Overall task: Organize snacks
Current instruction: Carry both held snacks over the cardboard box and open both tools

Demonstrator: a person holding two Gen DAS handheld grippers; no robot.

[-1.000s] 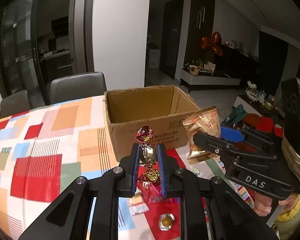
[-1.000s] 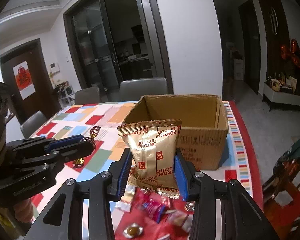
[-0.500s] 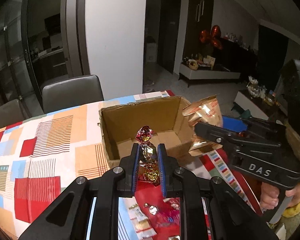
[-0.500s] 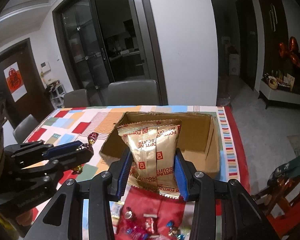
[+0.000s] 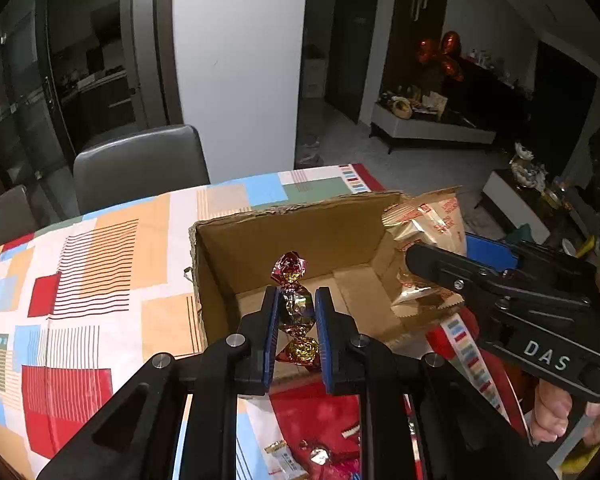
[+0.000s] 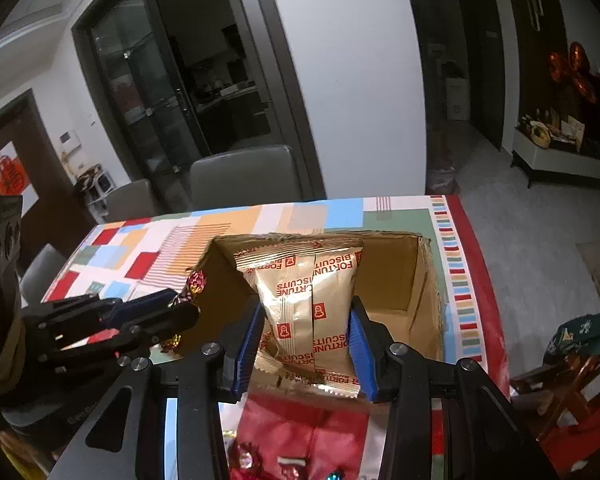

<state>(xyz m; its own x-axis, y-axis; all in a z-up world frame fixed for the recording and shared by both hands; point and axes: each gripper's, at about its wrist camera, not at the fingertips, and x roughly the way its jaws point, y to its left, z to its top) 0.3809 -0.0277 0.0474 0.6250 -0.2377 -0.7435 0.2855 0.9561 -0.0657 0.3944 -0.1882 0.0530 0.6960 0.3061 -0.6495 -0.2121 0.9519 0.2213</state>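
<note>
An open cardboard box (image 5: 236, 256) (image 6: 428, 280) stands on the patterned tablecloth. My left gripper (image 5: 296, 308) is shut on a red-and-gold foil-wrapped candy (image 5: 294, 300), held over the box's near edge; it also shows at the left of the right wrist view (image 6: 192, 284). My right gripper (image 6: 306, 324) is shut on a gold Fortune Biscuits packet (image 6: 308, 304), held upright above the box opening. In the left wrist view the packet (image 5: 424, 224) sits over the box's right wall, held by the right gripper (image 5: 428, 264).
Loose wrapped candies lie on a red cloth patch near the table's front edge (image 5: 320, 456) (image 6: 292, 468). Grey chairs (image 5: 140, 164) (image 6: 244, 176) stand behind the table. The table's right edge (image 6: 484, 280) runs close beside the box.
Both grippers have risen and moved forward with their loads. The candy and the packet now hang over the box opening, and I look down into the box.
</note>
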